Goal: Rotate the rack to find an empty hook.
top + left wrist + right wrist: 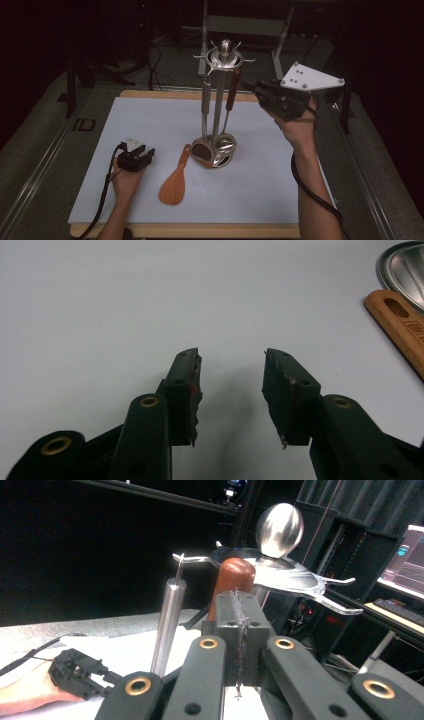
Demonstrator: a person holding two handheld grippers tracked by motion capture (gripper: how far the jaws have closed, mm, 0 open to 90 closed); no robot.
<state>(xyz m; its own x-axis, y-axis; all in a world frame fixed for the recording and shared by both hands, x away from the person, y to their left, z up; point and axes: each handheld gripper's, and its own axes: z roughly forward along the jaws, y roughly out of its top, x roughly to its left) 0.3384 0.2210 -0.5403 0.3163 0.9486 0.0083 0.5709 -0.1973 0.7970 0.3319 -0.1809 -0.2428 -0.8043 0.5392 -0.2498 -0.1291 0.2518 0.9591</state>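
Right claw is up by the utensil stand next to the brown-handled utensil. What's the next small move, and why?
Probably open the right claw and ease it forward around the brown handle. Its jaws are shut, pads together, just in front of that handle, which hangs from the utensil stand, so as it stands it can't grip. The left claw rests open on the table near the wooden spatula.

Utensil stand stood mid-mat, blocking the centre; hanging brown-handled utensil and steel handle crowded its upper rack. Wooden spatula lay just left of its base. White mat left of the spatula lay open, near edge too
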